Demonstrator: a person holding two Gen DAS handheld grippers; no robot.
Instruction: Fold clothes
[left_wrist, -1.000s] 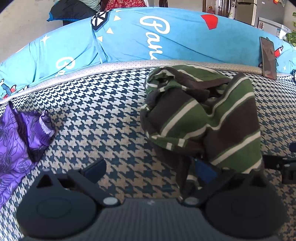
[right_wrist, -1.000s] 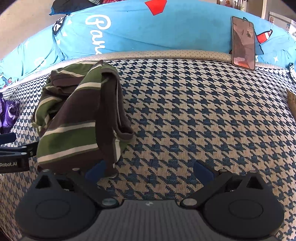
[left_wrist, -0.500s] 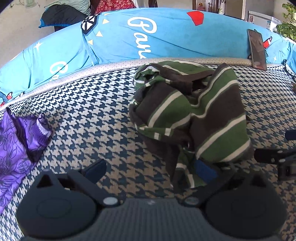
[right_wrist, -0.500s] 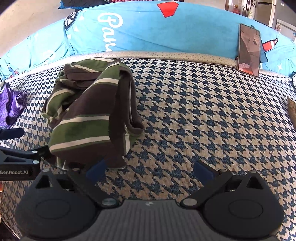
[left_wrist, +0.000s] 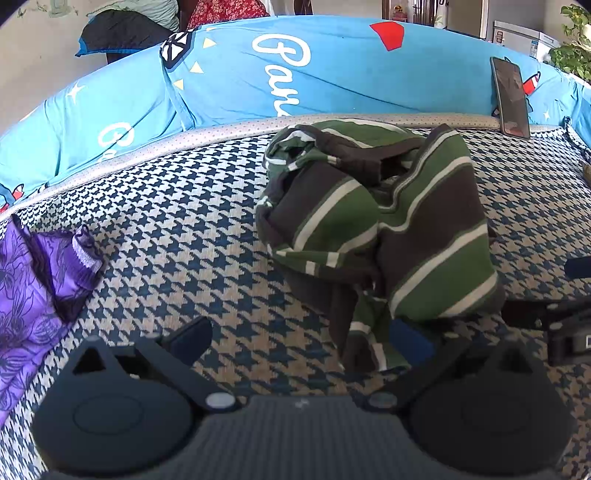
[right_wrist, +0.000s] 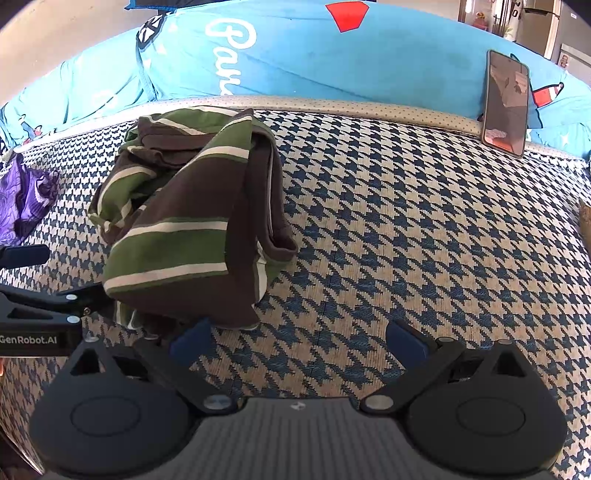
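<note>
While both grippers, left (left_wrist: 301, 341) and right (right_wrist: 297, 341), stood spread and empty, the crumpled striped shirt (left_wrist: 373, 236) lay between them, wanting separate corner pinches before spreading flat.

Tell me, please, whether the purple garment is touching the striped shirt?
Apart. The left wrist view shows bare houndstooth cover between the purple garment and the striped shirt; the right wrist view shows the same gap.
</note>
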